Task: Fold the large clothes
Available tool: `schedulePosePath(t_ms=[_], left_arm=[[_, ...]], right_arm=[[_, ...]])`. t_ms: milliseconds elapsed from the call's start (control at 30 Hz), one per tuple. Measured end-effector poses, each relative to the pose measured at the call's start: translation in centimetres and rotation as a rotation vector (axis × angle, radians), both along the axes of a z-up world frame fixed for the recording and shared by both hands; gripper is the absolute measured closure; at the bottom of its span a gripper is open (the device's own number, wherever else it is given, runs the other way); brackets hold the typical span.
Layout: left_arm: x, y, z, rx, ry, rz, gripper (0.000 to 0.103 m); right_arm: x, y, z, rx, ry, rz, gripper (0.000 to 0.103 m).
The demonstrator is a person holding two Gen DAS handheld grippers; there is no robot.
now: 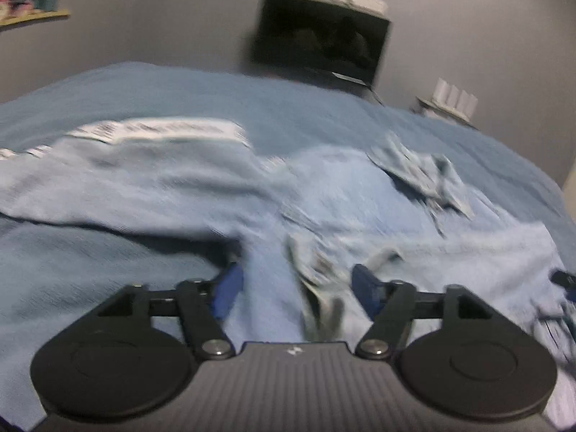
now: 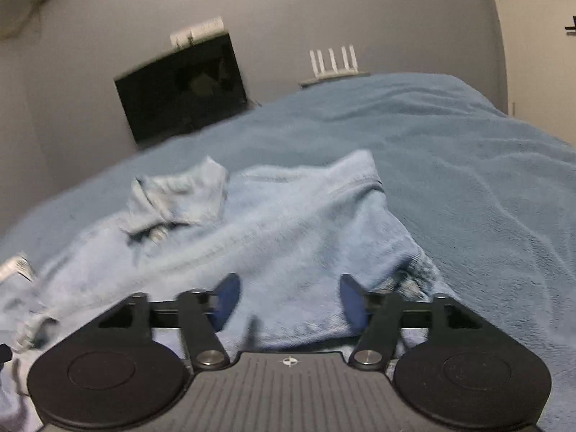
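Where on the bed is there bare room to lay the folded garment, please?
Bare blanket lies right of the light blue garment, toward the wall, and beyond it toward the black screen. The middle is crowded with rumpled cloth between both open grippers.

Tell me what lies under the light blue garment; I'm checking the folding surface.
The light blue garment lies spread on a darker blue blanket, which shows all around it. Whatever sits beneath the garment's middle, or under the blanket, is covered.
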State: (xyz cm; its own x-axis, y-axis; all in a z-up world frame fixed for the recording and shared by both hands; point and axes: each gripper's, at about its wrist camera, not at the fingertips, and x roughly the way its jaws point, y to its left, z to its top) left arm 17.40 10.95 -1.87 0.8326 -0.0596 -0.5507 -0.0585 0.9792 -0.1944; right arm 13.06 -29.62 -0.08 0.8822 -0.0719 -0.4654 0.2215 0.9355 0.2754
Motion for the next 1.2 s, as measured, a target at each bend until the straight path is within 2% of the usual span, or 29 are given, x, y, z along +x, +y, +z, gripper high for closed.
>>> schedulePosePath(t_ms=[100,133,267,333,400,600,633,767,833,867,933,967,1000,1067,1133,1200], left_arm=[[0.0,3.5,0.9,-0.043,-0.021,0.130,0.028],[0.2,4.8,1.0,-0.080,-0.016,0.165,0.027],[0.4,11.2,-0.6,-0.314,0.011,0.349,0.028],[0.4,14.0,-1.8,-0.362,0.022,0.454,0.028],[0.0,16.8,-2.8,-0.408,-0.023,0.548,0.028],[0.1,21.6,-3.6,-0.409,-0.162,0.658,0.028],[-0.3,22.6,-4.1,-0.438,-0.195,0.670,0.028],[-1.8,26.3,-6.5,-0.672,-0.327,0.687,0.028],[-2.0,27.1,-6.9,-0.715,-0.350,0.694,0.031],[-1.7,27.2,-6.8,-0.698,-0.353,0.684,0.035],[-1.1,27.2,-6.3,-0.630,-0.351,0.655,0.051],[-0.6,27.4,-6.1,-0.607,-0.345,0.638,0.062],[-0.3,27.7,-6.1,-0.600,-0.338,0.631,0.078],[-0.3,28.0,-6.0,-0.593,-0.340,0.658,0.097],[-0.5,27.7,-5.1,-0.583,-0.370,0.680,0.101],[0.0,26.5,-3.1,-0.544,-0.403,0.642,0.101]], right_arm=[[0.0,0.9,0.2,-0.032,-0.017,0.037,0.029],[0.1,1.2,0.3,-0.042,-0.018,0.046,0.029],[0.3,2.2,0.2,-0.079,-0.022,0.075,0.029],[0.3,2.6,-0.1,-0.089,-0.019,0.084,0.029],[0.4,2.8,-0.3,-0.093,-0.012,0.091,0.029],[0.5,3.6,-1.3,-0.110,0.005,0.114,0.029],[0.6,3.7,-1.4,-0.114,0.008,0.116,0.029],[0.9,4.3,-2.0,-0.139,0.020,0.132,0.029],[1.1,4.8,-2.3,-0.159,0.029,0.145,0.029],[1.2,5.0,-2.5,-0.169,0.032,0.153,0.029],[1.3,5.5,-2.7,-0.194,0.039,0.168,0.029],[1.4,5.7,-2.8,-0.209,0.041,0.172,0.029],[1.3,6.0,-2.9,-0.219,0.040,0.177,0.027],[1.3,5.9,-2.9,-0.222,0.035,0.182,0.027],[1.3,5.8,-2.9,-0.214,0.031,0.178,0.029],[1.2,5.8,-2.8,-0.217,0.027,0.164,0.029]])
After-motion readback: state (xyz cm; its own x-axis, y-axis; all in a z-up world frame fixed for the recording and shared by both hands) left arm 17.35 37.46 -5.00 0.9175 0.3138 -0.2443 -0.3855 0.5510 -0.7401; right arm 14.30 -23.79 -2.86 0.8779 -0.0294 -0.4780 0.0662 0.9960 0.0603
